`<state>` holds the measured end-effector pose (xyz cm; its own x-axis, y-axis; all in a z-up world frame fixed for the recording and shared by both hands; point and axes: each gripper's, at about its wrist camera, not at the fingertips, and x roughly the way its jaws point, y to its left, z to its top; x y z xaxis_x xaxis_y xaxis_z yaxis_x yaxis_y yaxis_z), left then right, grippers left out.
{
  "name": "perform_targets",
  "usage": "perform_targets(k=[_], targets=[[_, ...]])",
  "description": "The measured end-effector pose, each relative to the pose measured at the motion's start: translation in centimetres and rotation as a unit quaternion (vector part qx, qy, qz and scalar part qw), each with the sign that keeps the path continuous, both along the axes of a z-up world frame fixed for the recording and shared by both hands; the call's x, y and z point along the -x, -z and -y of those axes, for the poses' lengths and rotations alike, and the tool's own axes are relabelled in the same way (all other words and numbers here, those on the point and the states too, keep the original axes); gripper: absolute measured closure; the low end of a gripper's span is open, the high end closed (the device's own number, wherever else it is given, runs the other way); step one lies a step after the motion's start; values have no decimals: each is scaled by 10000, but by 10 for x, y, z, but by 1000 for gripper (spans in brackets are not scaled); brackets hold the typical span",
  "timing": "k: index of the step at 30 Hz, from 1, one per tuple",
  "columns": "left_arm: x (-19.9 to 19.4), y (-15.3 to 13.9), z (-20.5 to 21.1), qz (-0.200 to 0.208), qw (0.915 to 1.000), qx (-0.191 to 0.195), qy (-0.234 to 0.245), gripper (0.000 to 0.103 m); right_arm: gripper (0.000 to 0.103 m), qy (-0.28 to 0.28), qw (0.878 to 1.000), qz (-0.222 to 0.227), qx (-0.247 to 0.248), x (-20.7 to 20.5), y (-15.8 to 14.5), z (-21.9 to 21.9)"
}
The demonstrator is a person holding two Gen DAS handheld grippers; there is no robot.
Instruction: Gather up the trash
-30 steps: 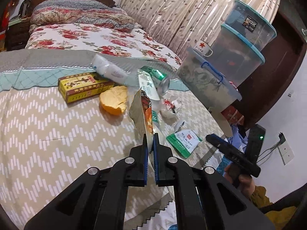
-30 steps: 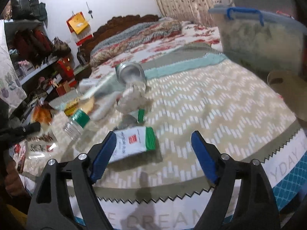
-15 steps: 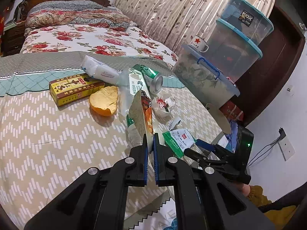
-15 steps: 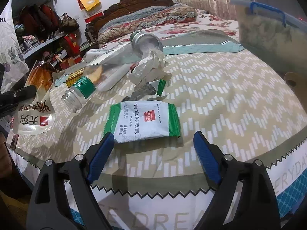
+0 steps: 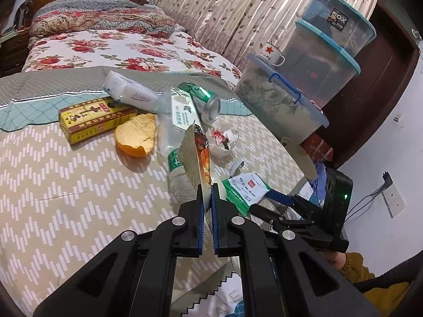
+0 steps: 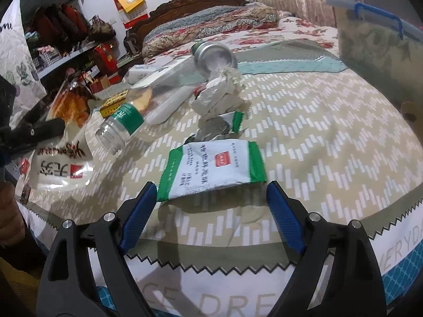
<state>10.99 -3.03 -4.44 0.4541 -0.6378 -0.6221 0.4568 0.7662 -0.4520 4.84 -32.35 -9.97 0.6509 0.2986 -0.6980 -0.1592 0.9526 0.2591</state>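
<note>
My left gripper [image 5: 207, 187] is shut on an opened foil snack bag [image 5: 197, 155], held upright above the bed cover; the bag also shows in the right wrist view [image 6: 56, 163]. My right gripper [image 6: 208, 192] is open, its fingers on either side of the near edge of a white-and-green packet [image 6: 211, 169], which lies flat near the bed's edge and shows in the left wrist view [image 5: 244, 189]. Behind lie an empty plastic bottle [image 6: 124, 124], a crumpled wrapper [image 6: 219, 97] and a green can [image 6: 214, 58]. The right gripper also shows in the left wrist view [image 5: 267, 203].
A yellow box [image 5: 95, 119], an orange peel [image 5: 137, 137] and a white tissue pack [image 5: 127, 92] lie further back on the zigzag cover [image 5: 66, 185]. Stacked plastic bins [image 5: 317, 74] stand at the right. Shelves of clutter [image 6: 66, 39] stand to the left.
My right gripper has moved forward to the white-and-green packet, which now lies between its open fingers. My left gripper keeps hold of the snack bag and has shifted slightly.
</note>
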Motion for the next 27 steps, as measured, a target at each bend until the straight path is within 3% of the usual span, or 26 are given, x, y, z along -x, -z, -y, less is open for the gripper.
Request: perform_targets(k=[5, 8, 10, 12, 13, 15, 21, 27], targets=[[0, 3, 15, -17, 9998, -69, 178, 99, 18, 135, 9998, -31, -143, -4, 1, 11], [0, 3, 23, -29, 9996, -118, 247, 99, 20, 98, 9985, -104, -530, -10, -1, 15], [0, 4, 27, -22, 9995, -136, 270, 99, 31, 118, 9958, -258, -868, -17, 1, 20], [-2, 3, 31, -18, 9994, -158, 294, 99, 64, 227, 9928, -391, -1109, -24, 6, 25], [-3, 3, 33, -16, 9994, -168, 309, 99, 76, 246, 9914, -444, -1203, -27, 8, 28], [-5, 1, 39, 1, 9991, -221, 356, 99, 87, 295, 9843, -540, -1652, -31, 15, 37], [-21, -6, 65, 33, 9978, -350, 566, 99, 96, 694, 9762, -98, -2053, -20, 3, 71], [-49, -25, 142, 179, 9913, -516, 1194, 99, 96, 1657, 9682, 563, -1788, 4, -17, 149]])
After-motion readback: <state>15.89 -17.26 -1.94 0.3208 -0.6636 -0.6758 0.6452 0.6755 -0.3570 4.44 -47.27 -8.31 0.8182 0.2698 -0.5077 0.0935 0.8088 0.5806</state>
